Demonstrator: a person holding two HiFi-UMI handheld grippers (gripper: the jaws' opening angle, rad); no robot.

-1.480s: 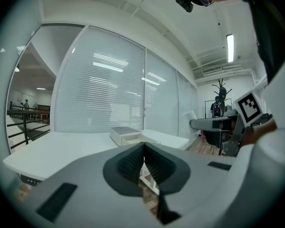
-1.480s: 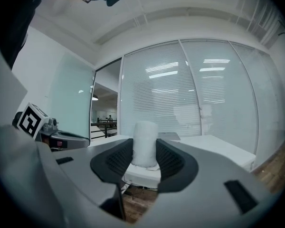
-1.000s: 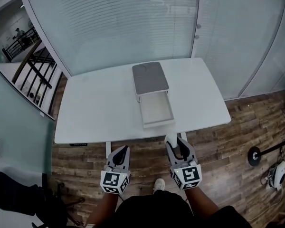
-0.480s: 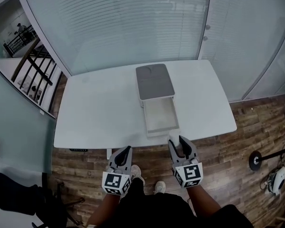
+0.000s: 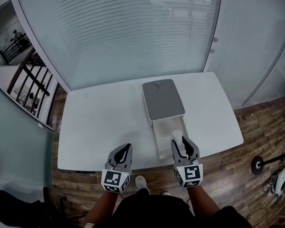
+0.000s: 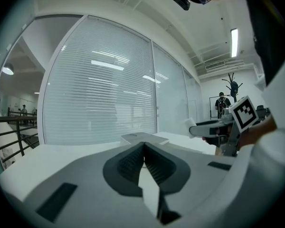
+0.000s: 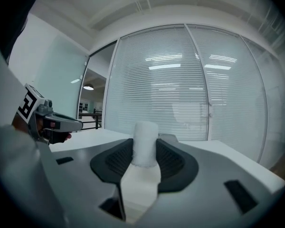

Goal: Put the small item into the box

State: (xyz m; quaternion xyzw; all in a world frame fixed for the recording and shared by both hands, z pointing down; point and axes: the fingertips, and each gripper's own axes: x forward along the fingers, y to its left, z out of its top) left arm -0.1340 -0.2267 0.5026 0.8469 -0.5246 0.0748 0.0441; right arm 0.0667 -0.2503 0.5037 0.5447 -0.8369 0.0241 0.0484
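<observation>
A white box with a grey lid point(image 5: 163, 100) stands at the middle of the white table point(image 5: 99, 122), its open drawer point(image 5: 164, 137) pulled toward me. My right gripper point(image 5: 180, 142) hovers over the drawer's near right part, shut on a small white cylinder point(image 5: 177, 135). In the right gripper view the white cylinder point(image 7: 145, 139) stands upright, pinched between the dark pads point(image 7: 169, 159). My left gripper point(image 5: 126, 149) is over the table's front edge, left of the drawer. Its jaws meet with nothing between them, as the left gripper point(image 6: 143, 149) view shows.
Glass walls with blinds point(image 5: 133, 32) stand behind the table. Wooden floor point(image 5: 256, 127) lies to the right, with a black stand base point(image 5: 257, 164) on it. A stair railing point(image 5: 28, 80) is at the far left. Bare tabletop stretches left of the box.
I have come closer to the table. Both grippers went from in front of the table's edge to above it, the right one with the cylinder now over the drawer.
</observation>
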